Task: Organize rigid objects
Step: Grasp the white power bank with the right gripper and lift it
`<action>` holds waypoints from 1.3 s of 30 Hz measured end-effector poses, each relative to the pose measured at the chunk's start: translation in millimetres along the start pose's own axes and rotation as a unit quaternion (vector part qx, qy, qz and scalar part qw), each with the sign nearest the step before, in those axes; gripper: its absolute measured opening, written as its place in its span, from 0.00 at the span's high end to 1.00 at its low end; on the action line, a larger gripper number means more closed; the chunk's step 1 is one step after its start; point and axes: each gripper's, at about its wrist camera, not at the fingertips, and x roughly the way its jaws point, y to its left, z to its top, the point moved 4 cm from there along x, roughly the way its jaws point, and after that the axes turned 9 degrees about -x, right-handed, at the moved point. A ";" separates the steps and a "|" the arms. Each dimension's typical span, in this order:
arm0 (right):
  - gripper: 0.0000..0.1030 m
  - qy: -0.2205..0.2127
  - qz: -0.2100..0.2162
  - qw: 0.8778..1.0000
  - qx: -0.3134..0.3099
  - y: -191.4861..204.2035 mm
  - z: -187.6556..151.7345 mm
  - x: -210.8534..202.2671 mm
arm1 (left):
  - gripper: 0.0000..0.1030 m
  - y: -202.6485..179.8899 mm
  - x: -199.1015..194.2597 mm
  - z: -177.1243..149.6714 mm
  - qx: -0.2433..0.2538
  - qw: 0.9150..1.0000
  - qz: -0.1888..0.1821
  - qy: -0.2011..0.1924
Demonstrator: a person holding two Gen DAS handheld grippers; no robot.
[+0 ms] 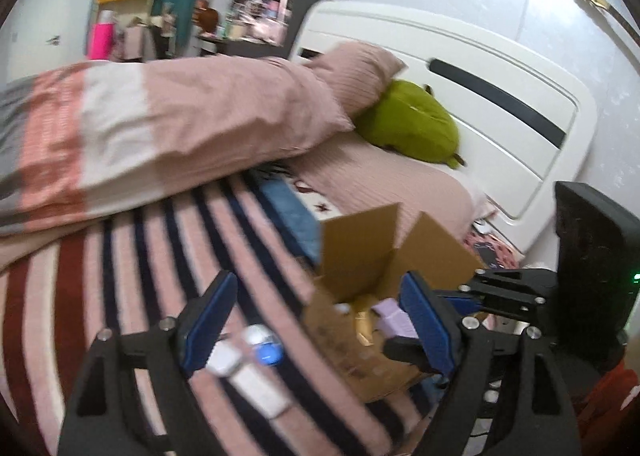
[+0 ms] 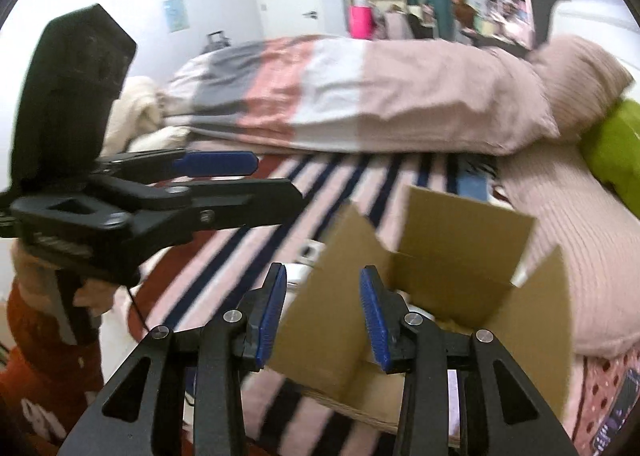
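Note:
An open cardboard box (image 1: pixel 356 256) sits on the striped blanket (image 1: pixel 132 264), with a lilac item (image 1: pixel 394 320) and a yellow item (image 1: pixel 364 326) inside. Beside it lie a white block (image 1: pixel 256 384) and a small blue-and-white object (image 1: pixel 266 348). My left gripper (image 1: pixel 318 326) hangs open above these loose items and the box's near corner, nothing between its pads. My right gripper (image 2: pixel 324 318) stands open over the box (image 2: pixel 460 256), whose near flap (image 2: pixel 332 296) shows behind the gap, untouched by the pads. The left gripper (image 2: pixel 276 180) reaches in from the left.
A folded duvet (image 1: pixel 160 128), a pink pillow (image 1: pixel 352 72) and a green plush toy (image 1: pixel 412 124) lie farther up the bed. The white headboard (image 1: pixel 480 104) stands to the right. A person's red sleeve (image 2: pixel 48 368) is at the lower left of the right wrist view.

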 end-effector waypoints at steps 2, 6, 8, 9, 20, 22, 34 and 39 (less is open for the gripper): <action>0.61 0.001 0.014 1.000 -0.014 17.5 4.8 6.3 | 0.21 21.8 -14.6 -5.1 -0.010 1.000 0.017 -0.012; 0.59 0.012 0.039 0.998 -0.045 56.3 10.1 30.7 | 0.21 61.7 -35.4 -18.5 -0.023 0.998 0.055 -0.030; 0.59 0.025 0.050 0.997 -0.057 72.8 8.1 46.2 | 0.21 83.4 -42.9 -28.5 -0.035 0.996 0.072 -0.035; 0.59 0.035 0.056 0.996 -0.062 82.7 5.5 57.1 | 0.21 92.0 -44.6 -33.3 -0.039 0.995 0.079 -0.036; 0.59 0.133 0.009 0.990 -0.038 87.1 -49.4 145.0 | 0.21 156.9 -28.0 -95.9 -0.080 0.992 0.101 -0.006; 0.59 0.149 -0.012 0.988 -0.027 74.2 -59.1 157.2 | 0.21 162.2 -22.7 -104.3 -0.086 0.991 0.099 0.002; 0.58 0.191 -0.043 0.981 0.010 34.5 -81.7 196.2 | 0.21 171.7 -5.6 -126.5 -0.106 0.989 0.095 0.028; 0.69 0.168 -0.053 0.984 0.002 34.9 -78.4 189.4 | 0.21 165.6 -3.9 -124.0 -0.101 0.991 0.086 0.031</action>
